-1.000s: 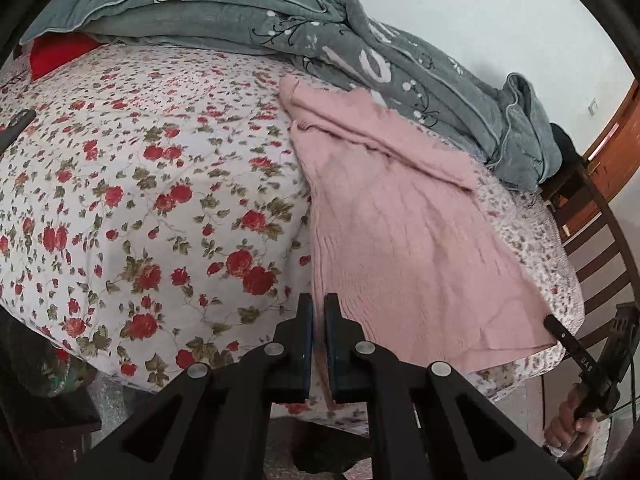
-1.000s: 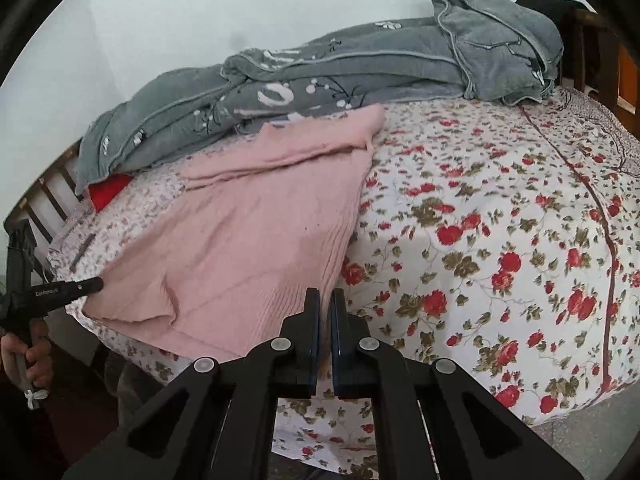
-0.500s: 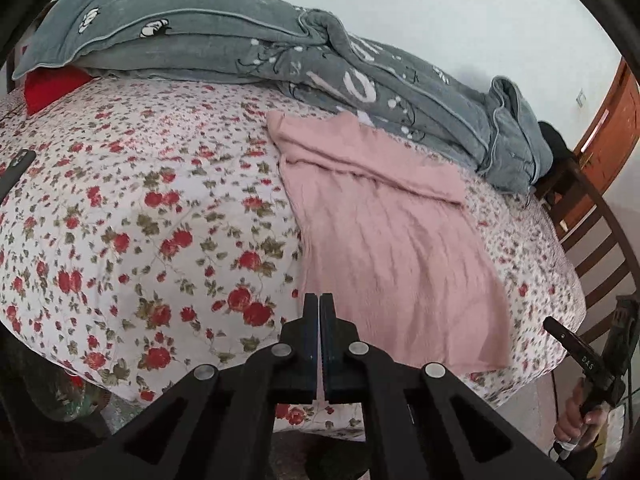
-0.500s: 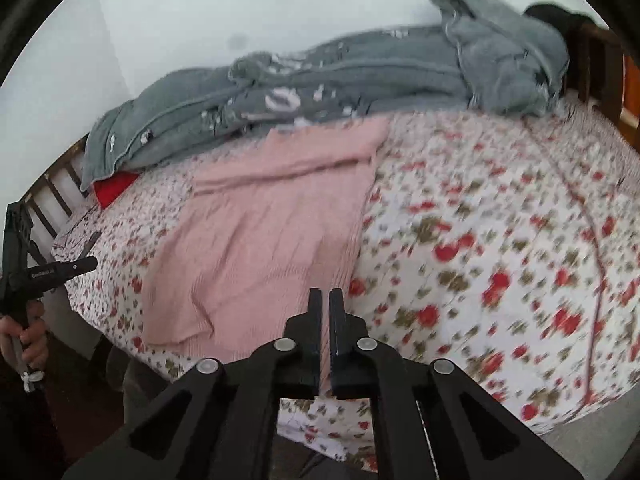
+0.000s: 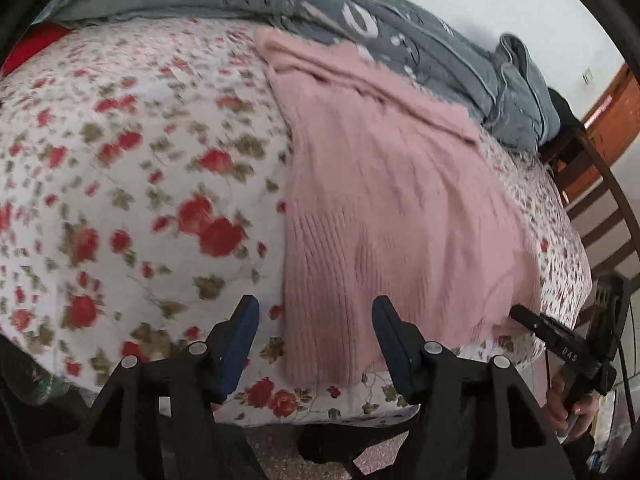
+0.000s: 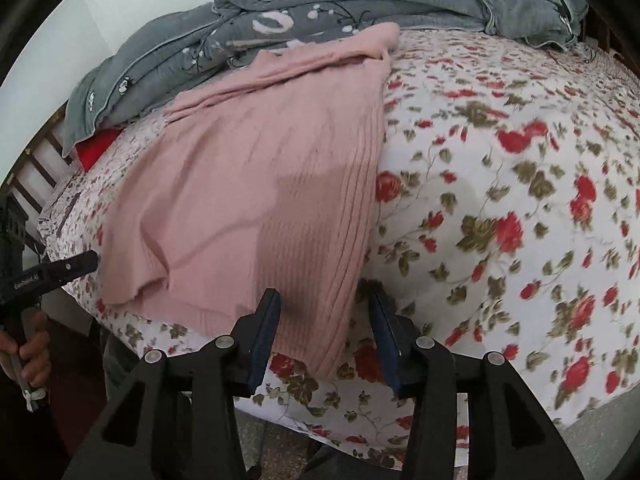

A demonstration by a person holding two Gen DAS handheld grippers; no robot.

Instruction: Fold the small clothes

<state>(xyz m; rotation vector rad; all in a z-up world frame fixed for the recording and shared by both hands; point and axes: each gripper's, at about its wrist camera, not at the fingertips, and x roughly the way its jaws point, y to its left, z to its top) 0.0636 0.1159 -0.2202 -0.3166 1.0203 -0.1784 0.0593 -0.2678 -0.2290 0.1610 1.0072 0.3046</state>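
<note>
A pink knit garment [image 5: 392,208] lies spread on the flowered bed sheet [image 5: 132,200], its top against the grey quilt. In the left wrist view my left gripper [image 5: 316,312] hovers over the garment's near left corner. Its jaws are opening, the hem lies loose between them and the pads do not touch it. The right wrist view shows the same garment [image 6: 256,184], with my right gripper [image 6: 325,300] over its near right corner. Those jaws are opening too and stand clear of the ribbed hem.
A rumpled grey quilt [image 6: 360,4] is heaped along the far side of the bed, with a red pillow [image 6: 94,148] under one end. A wooden chair back [image 5: 600,216] stands beside the bed. Speckled floor [image 6: 600,440] lies below the near edge.
Both grippers were shut on the garment's near hem. They have sunk toward the bed's edge and parted their jaws, and the hem now lies loose on the sheet.
</note>
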